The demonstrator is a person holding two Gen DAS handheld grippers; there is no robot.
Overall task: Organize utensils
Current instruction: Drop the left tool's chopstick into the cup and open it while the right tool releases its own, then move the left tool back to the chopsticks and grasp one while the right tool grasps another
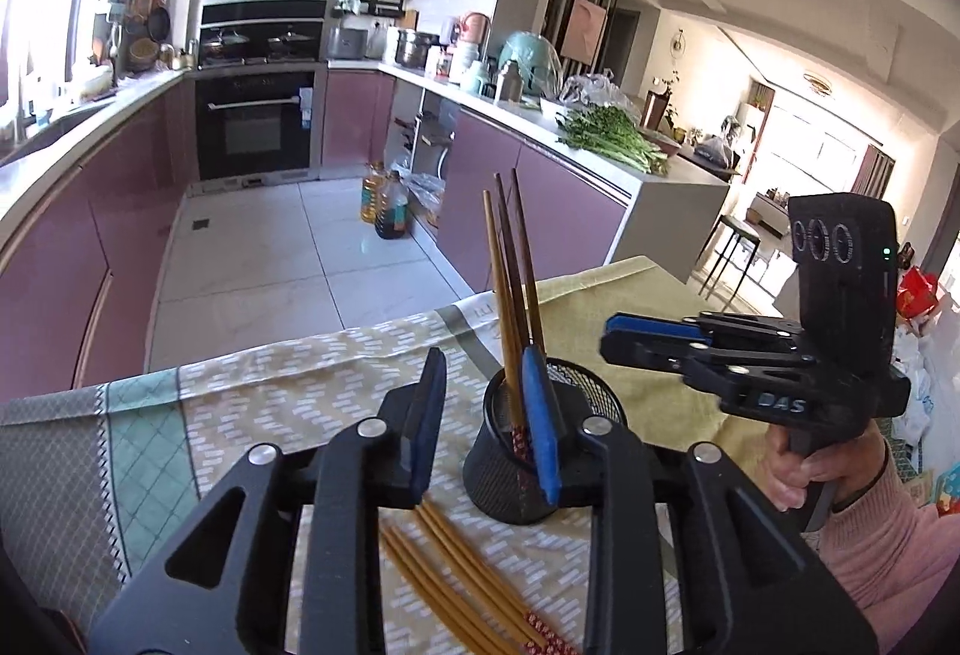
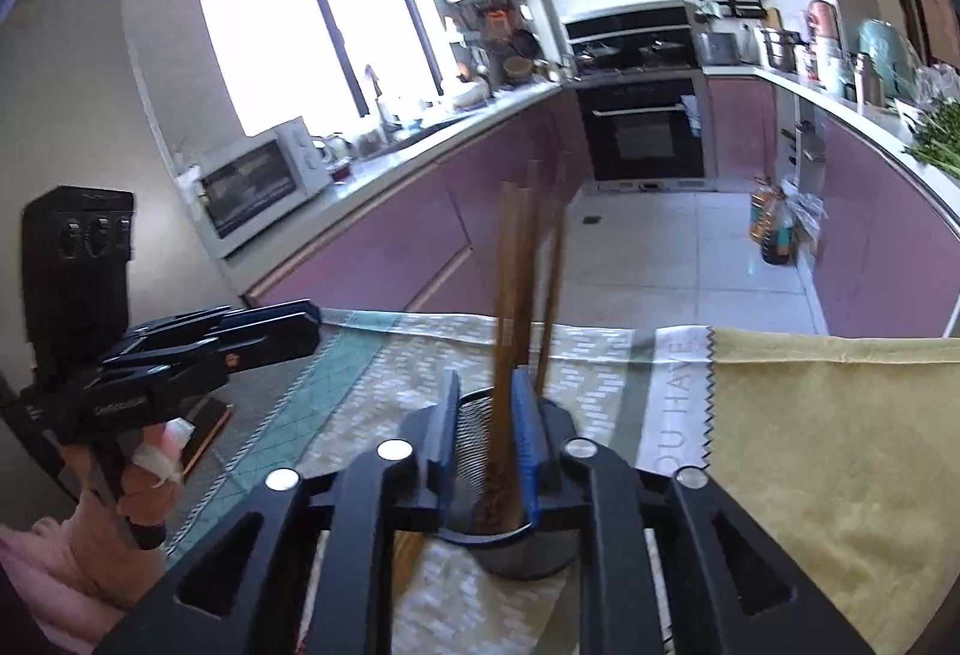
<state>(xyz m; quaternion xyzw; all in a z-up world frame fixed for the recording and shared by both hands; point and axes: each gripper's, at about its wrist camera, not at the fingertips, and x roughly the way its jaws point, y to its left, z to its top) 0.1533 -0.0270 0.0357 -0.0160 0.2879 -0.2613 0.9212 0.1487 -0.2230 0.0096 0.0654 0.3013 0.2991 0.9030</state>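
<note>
Kitchen table under a patterned cloth (image 1: 288, 403): my left gripper (image 1: 489, 418) stands partly open, empty, above loose chopsticks (image 1: 456, 589) near the table's front edge. My right gripper (image 2: 486, 430), slightly parted, straddles upright chopsticks (image 2: 516, 295) in the mesh cup (image 1: 576, 403); contact unclear.
</note>
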